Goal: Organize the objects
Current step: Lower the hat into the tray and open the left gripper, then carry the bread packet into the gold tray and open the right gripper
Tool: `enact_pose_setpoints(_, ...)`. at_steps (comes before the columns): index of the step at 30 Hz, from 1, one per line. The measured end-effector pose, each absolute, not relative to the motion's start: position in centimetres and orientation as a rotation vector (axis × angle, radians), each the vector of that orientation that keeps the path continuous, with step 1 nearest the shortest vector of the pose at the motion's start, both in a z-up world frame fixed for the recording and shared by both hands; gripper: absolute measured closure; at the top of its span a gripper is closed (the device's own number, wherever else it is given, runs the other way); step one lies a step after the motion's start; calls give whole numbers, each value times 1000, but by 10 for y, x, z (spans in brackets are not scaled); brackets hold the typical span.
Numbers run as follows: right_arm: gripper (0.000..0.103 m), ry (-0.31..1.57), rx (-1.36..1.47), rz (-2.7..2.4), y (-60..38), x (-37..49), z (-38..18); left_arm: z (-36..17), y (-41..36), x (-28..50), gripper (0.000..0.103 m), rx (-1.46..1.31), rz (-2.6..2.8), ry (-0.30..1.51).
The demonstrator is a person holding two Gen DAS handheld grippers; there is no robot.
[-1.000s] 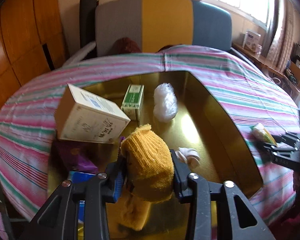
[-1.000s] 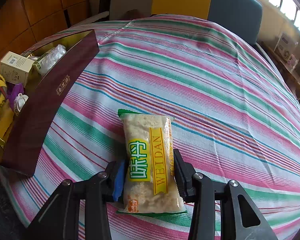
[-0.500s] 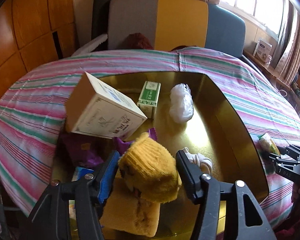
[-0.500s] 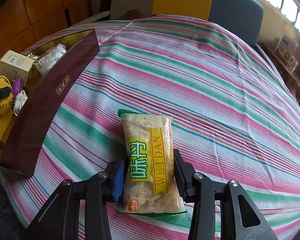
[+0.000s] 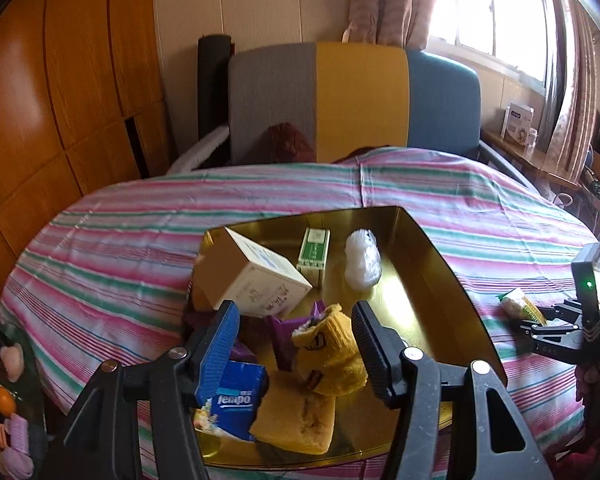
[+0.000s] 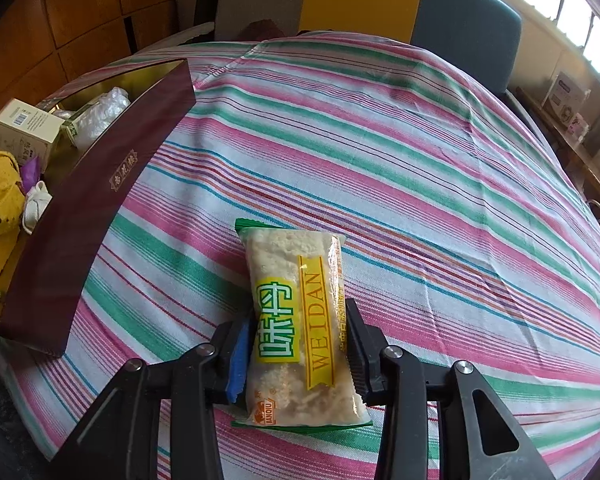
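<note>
Over the gold-lined rectangular gift box (image 5: pixel 440 280) on the desk with the pink-and-green striped cloth (image 5: pixel 120 260), the left tongs (image 5: pixel 296 344) now stand apart with nothing clamped. One second ago their pads squeezed the mustard-yellow knitted sock (image 5: pixel 332 356); since then the jaws have opened, the tongs have risen and pulled back, and the sock lies free in the box, resting against a yellow sponge block (image 5: pixel 296 416). More of the box interior shows than before: a blue Tempo tissue pack (image 5: pixel 236 400), a purple wrapper (image 5: pixel 284 330), a cream cardboard carton (image 5: pixel 252 280) leaning on the box's left edge, a small green-and-white carton (image 5: pixel 314 250) and a crinkled white plastic bundle (image 5: pixel 362 258).

Right of the box, on the striped cloth, the right tongs (image 6: pixel 298 354) sit in the same place as before, clamped on the lower half of a clear snack packet with green edges and a yellow WEIDAN band (image 6: pixel 296 312). Their jaws have just closed slightly further, and both pads press the packet's sides. It lies flat on the cloth, near the box's maroon outer wall (image 6: pixel 80 232) but apart from it.
</note>
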State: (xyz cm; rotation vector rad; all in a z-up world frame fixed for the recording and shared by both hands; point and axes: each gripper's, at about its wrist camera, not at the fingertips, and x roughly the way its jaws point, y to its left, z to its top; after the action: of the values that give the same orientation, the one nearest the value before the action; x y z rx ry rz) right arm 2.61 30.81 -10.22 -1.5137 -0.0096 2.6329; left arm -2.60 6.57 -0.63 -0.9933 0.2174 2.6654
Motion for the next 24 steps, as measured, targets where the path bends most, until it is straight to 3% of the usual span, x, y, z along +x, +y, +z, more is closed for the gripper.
enact_pose_setpoints(8,62,111,-1434,2689,282,14,-57,1,51,-21,43,-963,2693,215)
enact_pose_setpoints(14,62,73,-1375,2878,220,-6,-13,-3,42,-22,43,-980,2708,200)
enact_pose_setpoints(24,62,-48,-1564,2873,136,-57,-42,-9,25,-26,38,-1009,2745,160)
